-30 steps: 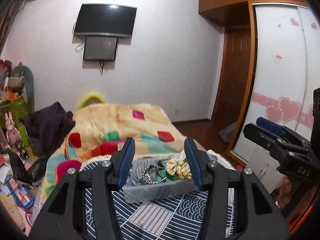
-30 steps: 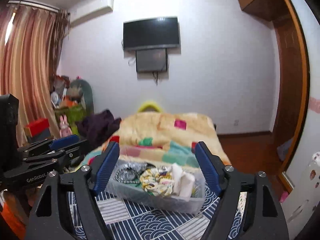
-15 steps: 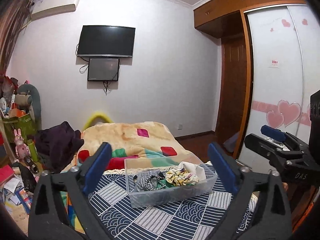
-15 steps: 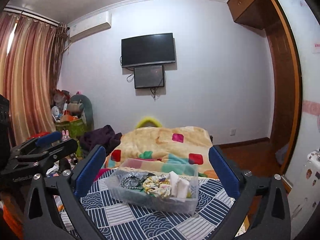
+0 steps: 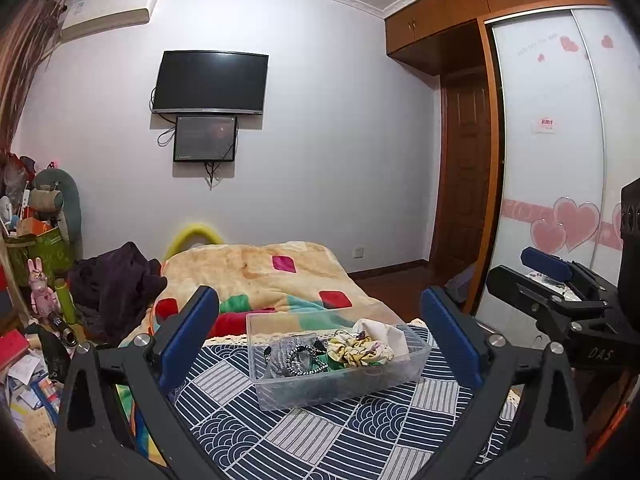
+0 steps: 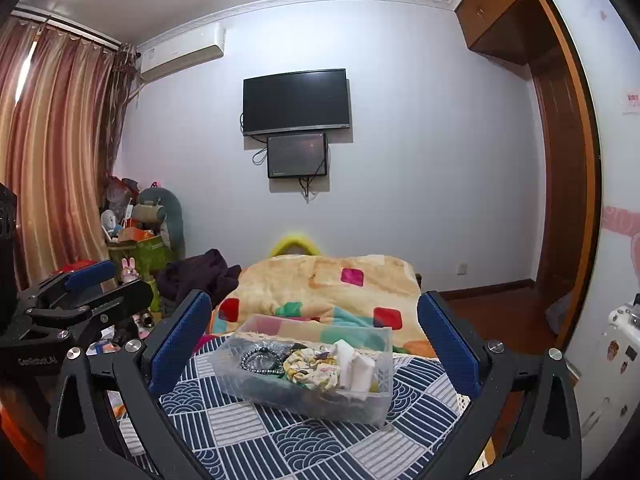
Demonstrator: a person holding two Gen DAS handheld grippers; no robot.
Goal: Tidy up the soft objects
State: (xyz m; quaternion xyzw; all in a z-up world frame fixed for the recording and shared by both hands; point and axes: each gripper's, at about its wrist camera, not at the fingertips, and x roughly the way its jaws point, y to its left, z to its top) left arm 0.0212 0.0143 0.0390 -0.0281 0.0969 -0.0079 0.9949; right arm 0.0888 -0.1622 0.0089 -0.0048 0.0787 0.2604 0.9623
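Note:
A clear plastic bin (image 5: 280, 390) (image 6: 372, 408) rests on a navy-and-white patterned cloth (image 5: 320, 436) (image 6: 280, 436). Inside lie a yellow floral scrunchie (image 5: 360, 350) (image 6: 310, 368), white folded cloth (image 5: 384, 330) (image 6: 360, 366) and dark beaded bands (image 5: 300, 358) (image 6: 260, 358). My left gripper (image 5: 320, 338) stands wide open in front of the bin, nothing between its blue pads. My right gripper (image 6: 314, 334) is also wide open and empty, just short of the bin. Each gripper shows at the edge of the other's view.
Behind the cloth lies a bed with a peach patchwork blanket (image 5: 256, 276) (image 6: 332, 284). A dark garment (image 5: 116, 284) sits at its left, beside cluttered toys and boxes (image 5: 36, 240). A wardrobe with heart decals (image 5: 560, 200) stands right. A TV (image 6: 296, 100) hangs on the far wall.
Both grippers have opened from about half way to full width and drawn back from the bin, which now sits whole in view on the cloth.

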